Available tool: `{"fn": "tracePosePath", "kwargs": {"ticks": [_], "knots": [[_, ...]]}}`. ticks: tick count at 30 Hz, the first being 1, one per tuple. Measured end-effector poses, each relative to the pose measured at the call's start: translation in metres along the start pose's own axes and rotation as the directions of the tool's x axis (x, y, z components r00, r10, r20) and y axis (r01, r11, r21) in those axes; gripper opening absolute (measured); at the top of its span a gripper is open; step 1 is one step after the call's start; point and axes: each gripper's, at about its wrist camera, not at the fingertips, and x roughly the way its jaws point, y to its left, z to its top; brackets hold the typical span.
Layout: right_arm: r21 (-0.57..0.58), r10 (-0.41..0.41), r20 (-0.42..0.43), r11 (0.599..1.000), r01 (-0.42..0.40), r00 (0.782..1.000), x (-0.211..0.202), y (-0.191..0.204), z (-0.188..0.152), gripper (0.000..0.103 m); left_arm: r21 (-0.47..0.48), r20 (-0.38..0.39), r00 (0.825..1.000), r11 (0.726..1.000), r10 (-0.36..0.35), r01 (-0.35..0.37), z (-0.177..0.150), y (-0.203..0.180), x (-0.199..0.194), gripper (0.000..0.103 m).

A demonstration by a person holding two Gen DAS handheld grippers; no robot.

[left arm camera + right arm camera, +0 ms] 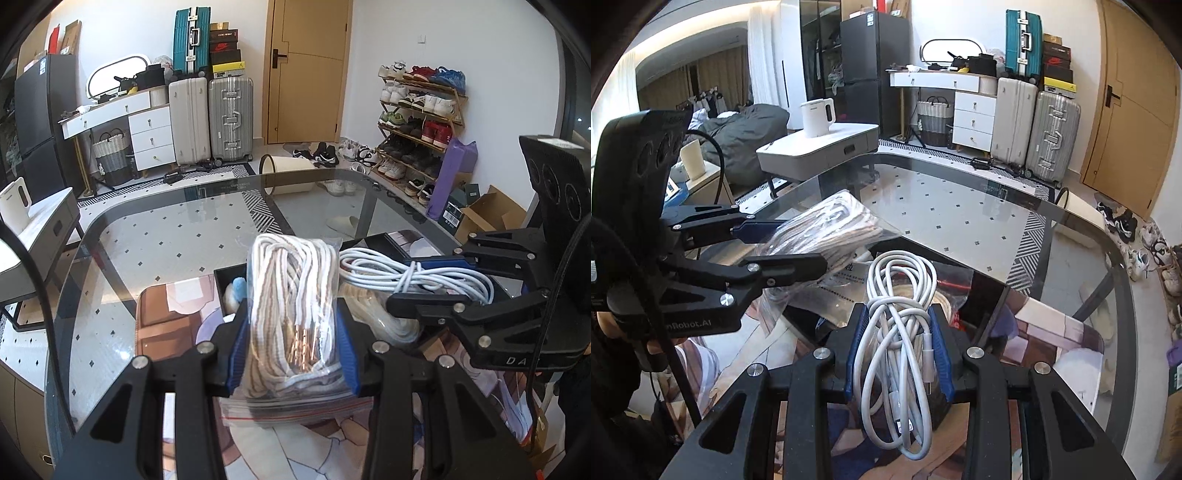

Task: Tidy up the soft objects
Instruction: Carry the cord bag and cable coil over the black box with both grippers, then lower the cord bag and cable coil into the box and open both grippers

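The left black two-finger gripper with blue pads (293,345) pinches a clear zip-top plastic bag of white and tan braided cord (293,306), its jaws pressed against the bag's two sides. The cord is looped into a thick hank, some ends tipped in copper-coloured metal, and a red line runs along the bag's seal at the bottom. The bag is held above a black open-topped box (231,275) and a printed cartoon mat (166,321) on the dark-rimmed glass table (155,236).

The right black two-finger gripper with blue pads (899,345) clamps a bundle of white rubber-coated cable (901,332), loosely coiled and knotted around its own middle, with slim plug ends hanging at the lower loops. This bundle hangs over the same box, just beside the bagged cord. Beneath it lies another clear bag carrying small printed text too fine to read.

White lettering on the left gripper's body, seen from the right wrist, reads "nRobot.AI"; the right gripper's body, seen from the left wrist, shows "DA".
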Motion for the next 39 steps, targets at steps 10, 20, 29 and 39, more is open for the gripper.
{"fn": "tracePosePath", "kwargs": {"ticks": [10, 20, 29, 39], "knots": [[-0.032, 0.01, -0.083, 0.999, -0.013, 0.996, 0.031, -0.005, 0.007, 0.033, 0.018, -0.037, 0.999, 1.0, 0.005, -0.005, 0.001, 0.001, 0.024, 0.041], [-0.047, 0.021, -0.118, 0.999, -0.026, 0.993, 0.043, -0.01, 0.013, 0.033, 0.046, -0.052, 0.999, 0.999, 0.014, -0.012, -0.004, -0.004, 0.035, 0.042], [-0.041, -0.009, -0.118, 0.999, 0.004, 0.993, 0.053, -0.009, 0.012, 0.033, 0.076, -0.042, 0.999, 0.997, 0.024, -0.021, -0.009, -0.009, 0.038, 0.044], [-0.047, -0.098, -0.015, 0.994, 0.097, 0.995, 0.013, -0.002, 0.009, 0.06, 0.097, -0.02, 1.0, 0.995, 0.009, -0.007, -0.018, -0.016, 0.022, 0.068]]}}
